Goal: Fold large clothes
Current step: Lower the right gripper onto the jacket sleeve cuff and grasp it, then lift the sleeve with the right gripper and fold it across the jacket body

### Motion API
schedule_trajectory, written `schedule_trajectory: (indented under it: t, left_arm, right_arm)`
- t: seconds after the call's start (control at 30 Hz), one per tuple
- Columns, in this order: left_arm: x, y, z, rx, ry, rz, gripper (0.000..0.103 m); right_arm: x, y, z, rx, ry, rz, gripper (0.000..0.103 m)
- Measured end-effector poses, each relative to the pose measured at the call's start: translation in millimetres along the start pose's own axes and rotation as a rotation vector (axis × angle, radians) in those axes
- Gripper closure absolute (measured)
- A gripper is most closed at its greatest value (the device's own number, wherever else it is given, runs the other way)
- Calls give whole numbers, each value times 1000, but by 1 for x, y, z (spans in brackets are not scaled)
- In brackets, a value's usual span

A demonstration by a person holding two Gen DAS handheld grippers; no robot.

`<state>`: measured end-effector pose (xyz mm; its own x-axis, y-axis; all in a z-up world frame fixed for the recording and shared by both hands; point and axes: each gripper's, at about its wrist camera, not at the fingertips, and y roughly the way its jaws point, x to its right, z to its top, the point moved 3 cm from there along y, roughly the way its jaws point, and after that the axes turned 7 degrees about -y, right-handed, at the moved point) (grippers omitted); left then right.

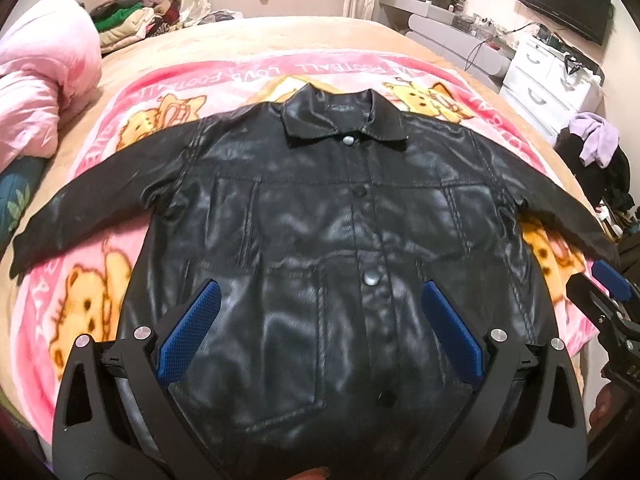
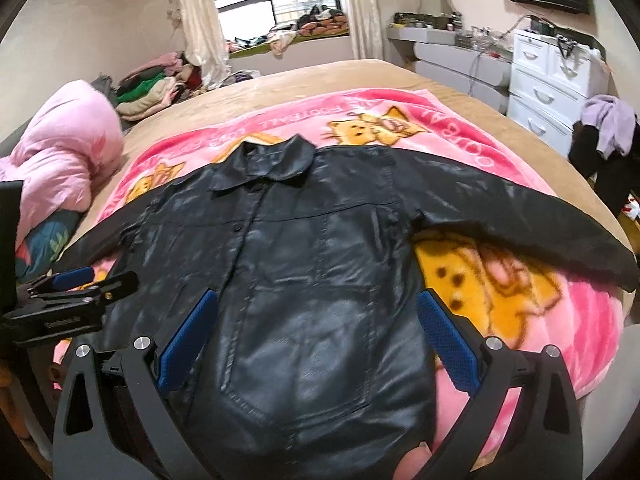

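Black leather-look jacket (image 1: 320,216) lies flat, front up and buttoned, on the pink cartoon blanket (image 1: 100,280) spread over the bed (image 1: 320,36). Nothing folded yet, by my reading.

Orientation: collar (image 1: 344,118) points to 12 o'clock, away from me; hem sits at 6 o'clock under my grippers. Body's long axis runs 6 to 12. Both sleeves are spread out and angled slightly back, so the sleeve line runs roughly 8 to 4 in the left wrist view. One cuff (image 1: 24,248) sits at 9 o'clock there; the other cuff (image 2: 624,268) reaches 3 o'clock in the right wrist view, near the blanket's edge.

Grippers: left gripper (image 1: 320,308) has its 2 blue pads spread wide, nothing between them, hovering over the lower front. Right gripper (image 2: 318,316) is likewise wide apart and holding nothing, over the hem side toward 4 o'clock.

Risks, my judgement:
- Material looks slick and stiff. A shallow pinch on 1 layer may slip out mid-lift.
- A deep pinch may catch the fleece blanket too, dragging it along with the fold.
- Stiff sleeves may spring back open once released.
- The 3 o'clock cuff could slide off the bed side if the body gets tugged.
- The snaps (image 1: 372,278) may keep the folded layers from lying flat.
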<state>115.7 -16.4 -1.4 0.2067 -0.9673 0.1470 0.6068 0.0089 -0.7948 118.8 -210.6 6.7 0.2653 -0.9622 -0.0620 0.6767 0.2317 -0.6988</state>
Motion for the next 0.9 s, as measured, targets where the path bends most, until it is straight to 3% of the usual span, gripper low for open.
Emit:
schedule_trajectory:
  t: [0.5, 0.9]
  left_arm:
    - [38, 56, 37, -45, 31, -14, 9]
    - [53, 100, 58, -101, 22, -34, 9]
  right_arm:
    - [91, 41, 3, -31, 167, -135, 4]
    - [194, 53, -18, -19, 444, -242, 4]
